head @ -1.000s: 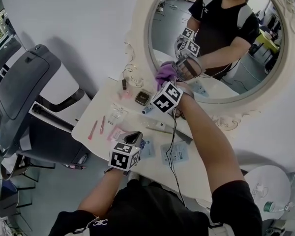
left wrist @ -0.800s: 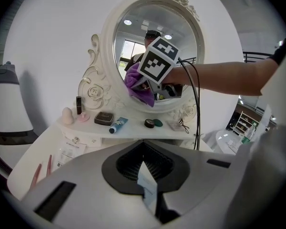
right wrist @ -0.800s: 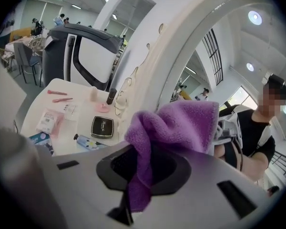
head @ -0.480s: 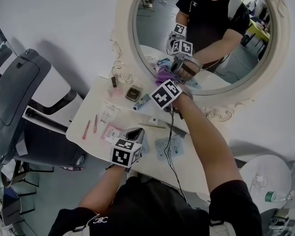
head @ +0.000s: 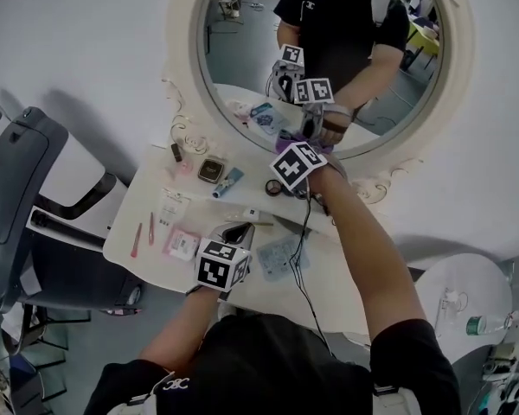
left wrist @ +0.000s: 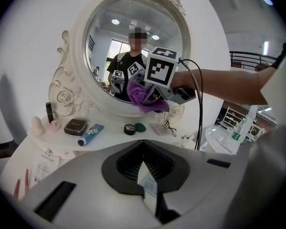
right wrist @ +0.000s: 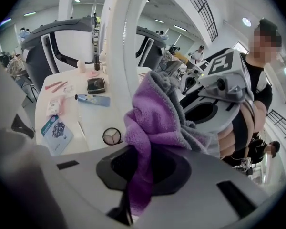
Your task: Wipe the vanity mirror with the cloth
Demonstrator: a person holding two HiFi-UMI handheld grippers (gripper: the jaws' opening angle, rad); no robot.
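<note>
Wiping seems under way, not finished: the right gripper (right wrist: pixel 143 175) has its jaws clamped on the purple cloth (right wrist: pixel 152 118), which presses on the mirror (head: pixel 242 41) low on its glass, near the frame; how much glass is clean cannot be told, and the upper part is likely left to do. The left gripper (left wrist: pixel 145 175) hangs over the table (head: pixel 324 284), jaws closed on a thin white packet (left wrist: pixel 147 185).

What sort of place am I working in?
Likely a dressing or makeup corner: an ornate white oval vanity mirror above a white table holding a blue tube and a dark square compact.
</note>
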